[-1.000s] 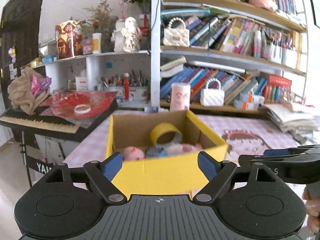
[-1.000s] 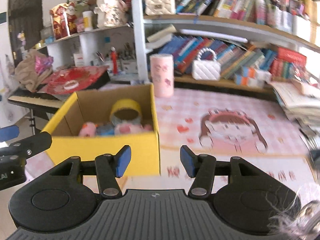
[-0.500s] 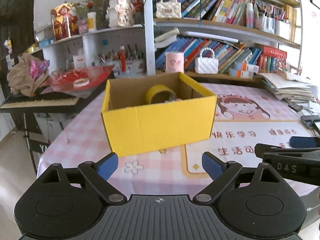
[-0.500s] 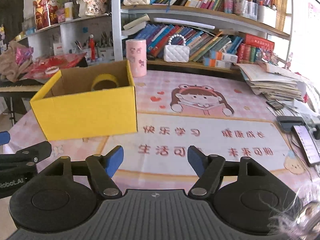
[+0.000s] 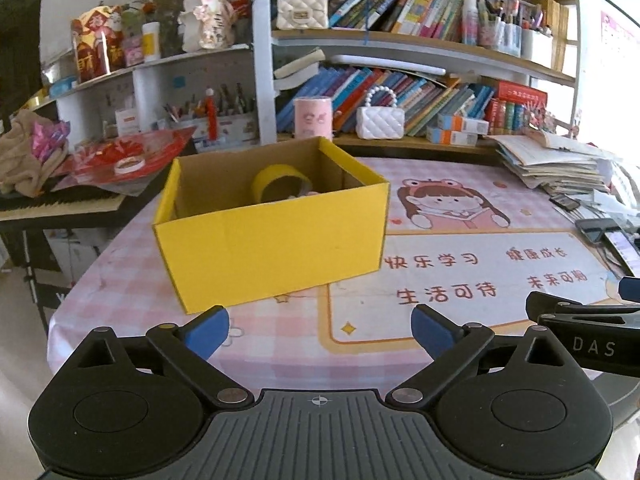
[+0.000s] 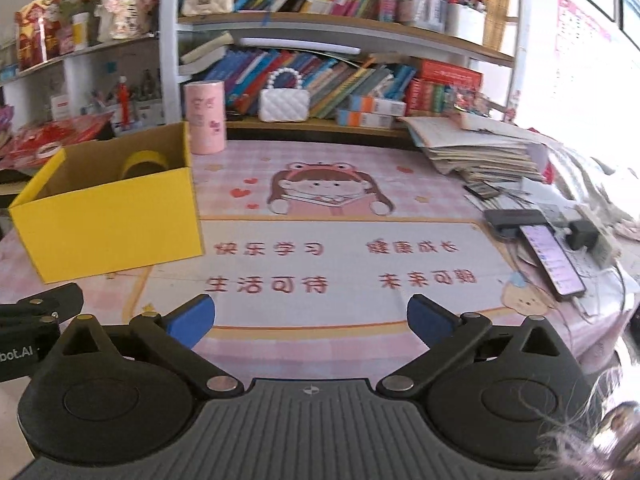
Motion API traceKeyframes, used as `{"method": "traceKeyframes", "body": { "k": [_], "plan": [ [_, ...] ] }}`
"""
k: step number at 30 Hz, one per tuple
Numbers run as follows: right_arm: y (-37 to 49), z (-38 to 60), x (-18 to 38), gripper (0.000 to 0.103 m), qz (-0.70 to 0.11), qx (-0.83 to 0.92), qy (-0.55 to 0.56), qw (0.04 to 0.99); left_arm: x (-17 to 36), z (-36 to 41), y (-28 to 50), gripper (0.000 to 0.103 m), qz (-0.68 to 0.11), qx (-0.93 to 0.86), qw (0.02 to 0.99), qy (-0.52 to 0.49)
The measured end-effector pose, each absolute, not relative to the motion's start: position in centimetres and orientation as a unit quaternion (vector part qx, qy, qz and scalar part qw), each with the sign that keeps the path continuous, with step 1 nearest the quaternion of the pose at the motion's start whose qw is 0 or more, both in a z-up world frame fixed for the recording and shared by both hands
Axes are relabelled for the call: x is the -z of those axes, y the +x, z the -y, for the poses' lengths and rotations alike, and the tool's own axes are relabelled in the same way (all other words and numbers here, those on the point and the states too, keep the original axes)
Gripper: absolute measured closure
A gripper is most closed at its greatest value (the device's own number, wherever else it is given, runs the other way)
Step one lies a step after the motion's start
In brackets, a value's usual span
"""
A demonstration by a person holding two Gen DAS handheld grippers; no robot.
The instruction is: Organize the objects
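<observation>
The yellow box (image 5: 272, 232) is sitting on the pink table (image 5: 480, 280), near its left side, so small things can go in and stay together. A yellow tape roll (image 5: 280, 184) is leaning inside it, against the back wall, and something pink is peeking out beside the roll. The rest of the table near the box is looking bare, so the tidying is probably nearly done.

The left claw (image 5: 320, 326) is hanging low in front of the box. Its jaws have just been opening wide and nothing is between them. The right claw (image 6: 310, 318) is pointing at the mat, off to the right of the box. Its jaws have just been opening wide too, with nothing in them
</observation>
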State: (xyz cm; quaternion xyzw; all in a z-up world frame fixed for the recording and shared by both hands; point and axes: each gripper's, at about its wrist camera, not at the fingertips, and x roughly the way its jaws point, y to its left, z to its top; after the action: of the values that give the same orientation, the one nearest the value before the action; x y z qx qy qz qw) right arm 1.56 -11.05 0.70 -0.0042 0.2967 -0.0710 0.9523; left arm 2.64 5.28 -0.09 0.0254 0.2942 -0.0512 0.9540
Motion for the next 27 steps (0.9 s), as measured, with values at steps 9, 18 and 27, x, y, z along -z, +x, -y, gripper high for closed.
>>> {"method": "traceKeyframes", "body": {
  "k": [9,18,27],
  "plan": [
    [1.5,12.6,-0.2,0.000,-0.306,0.095,-0.001,0.947,0.2,-3.8,3.3,0.002,-0.312,0.066,0.948,0.023],
    [1.8,12.8,0.1,0.000,-0.319,0.095,-0.007,0.943,0.5,-2.4,3.5,0.002,-0.326,0.039,0.943,0.048],
    [2.1,12.6,0.5,0.000,-0.334,0.095,-0.005,0.938,0.9,-2.3,3.4,0.002,-0.341,0.015,0.939,0.047]
  ]
}}
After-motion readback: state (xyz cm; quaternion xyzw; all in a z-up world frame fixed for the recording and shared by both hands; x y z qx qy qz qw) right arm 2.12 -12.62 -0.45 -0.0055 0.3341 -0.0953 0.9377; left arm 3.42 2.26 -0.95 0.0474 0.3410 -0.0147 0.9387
